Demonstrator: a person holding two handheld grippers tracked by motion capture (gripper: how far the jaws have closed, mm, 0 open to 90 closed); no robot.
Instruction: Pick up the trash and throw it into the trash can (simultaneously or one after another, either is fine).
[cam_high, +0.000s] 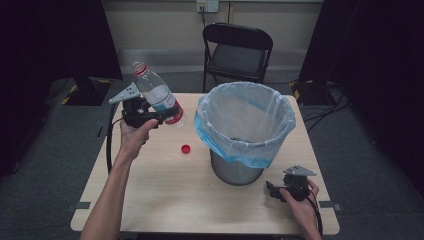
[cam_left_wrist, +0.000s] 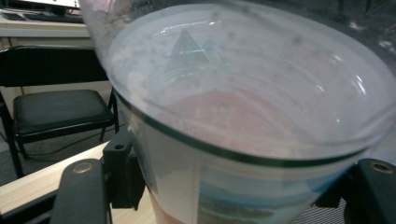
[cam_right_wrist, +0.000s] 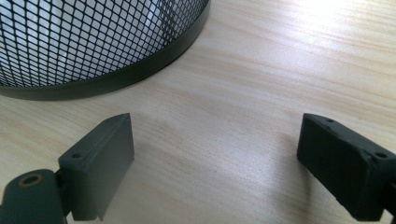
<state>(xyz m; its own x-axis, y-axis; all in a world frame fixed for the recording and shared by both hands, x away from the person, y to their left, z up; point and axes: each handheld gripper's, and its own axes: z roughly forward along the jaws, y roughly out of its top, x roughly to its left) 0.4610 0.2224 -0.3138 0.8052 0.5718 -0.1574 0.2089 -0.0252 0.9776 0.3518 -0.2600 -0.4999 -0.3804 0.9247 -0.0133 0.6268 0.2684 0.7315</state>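
The left gripper (cam_high: 161, 116) held a clear plastic bottle (cam_high: 156, 94) above the far left part of the wooden table (cam_high: 165, 190), its jaws closed on the lower body of the bottle at the red band of the label. The bottle was uncapped and leaned with its red-ringed neck up and to the far left, its base toward the bin. In the left gripper view the bottle (cam_left_wrist: 243, 107) bulked right in front of the camera, pinched between the two black jaws, its pale label and a thin green line wrapping the plastic (the print was too blurred to read).

A small red bottle cap (cam_high: 186, 148) lay on the table, near the holding hand (cam_high: 134, 136) and just left of the bin's foot.

The black mesh waste bin (cam_high: 236, 169), lined with a pale blue plastic bag (cam_high: 244, 120) folded over its rim, stood right of centre on the table, with the bottle's base near the bag's left edge but apart from it.

The right gripper (cam_high: 272, 192) rested low at the near right corner of the table, close to the bin's base. In the right gripper view its jaws stood wide apart with bare wood between them, and the mesh wall of the bin (cam_right_wrist: 88, 42) curved across the far left.

A black folding chair (cam_high: 236, 50) stood beyond the table's far edge.
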